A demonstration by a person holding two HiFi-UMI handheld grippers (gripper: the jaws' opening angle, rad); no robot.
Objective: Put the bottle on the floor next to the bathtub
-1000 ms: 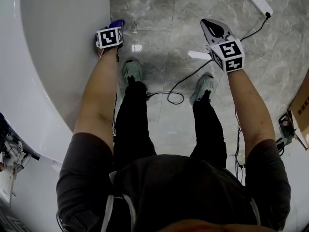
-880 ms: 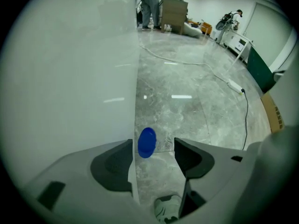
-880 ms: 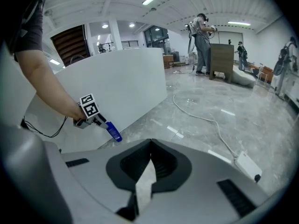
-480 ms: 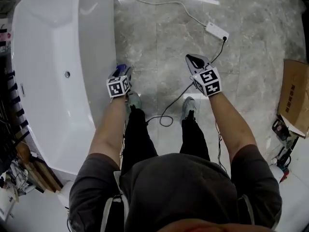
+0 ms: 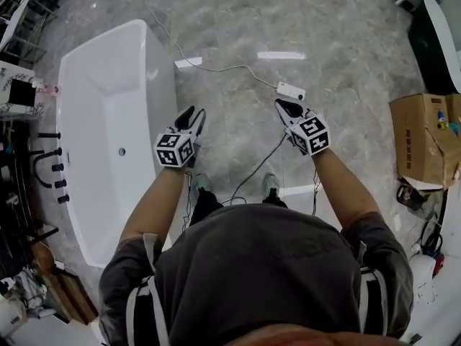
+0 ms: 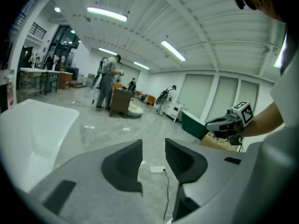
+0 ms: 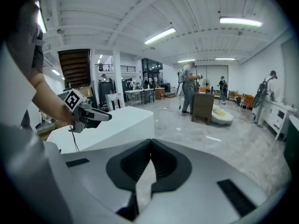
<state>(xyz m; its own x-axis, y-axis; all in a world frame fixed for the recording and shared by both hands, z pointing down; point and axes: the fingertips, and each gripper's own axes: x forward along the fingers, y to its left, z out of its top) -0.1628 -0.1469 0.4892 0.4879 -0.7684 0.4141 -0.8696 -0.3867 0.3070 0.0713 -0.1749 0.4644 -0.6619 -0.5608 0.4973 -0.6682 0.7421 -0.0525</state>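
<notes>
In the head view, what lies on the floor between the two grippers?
Bare marble floor crossed by one dark cable, seen in the head view, between the left gripper, whose empty jaws have just been closing, and the right gripper.

Left: white freestanding bathtub (image 5: pixel 101 85) on the grey marble-tile floor (image 5: pixel 346 20). White power strip (image 5: pixel 290 91) lies on the floor right of the tub, ahead of the person's shoes (image 5: pixel 201 184); its black cable (image 5: pixel 263 166) runs back between them. Brown cardboard box (image 5: pixel 421 139) stands far right, well apart from the tub.
</notes>
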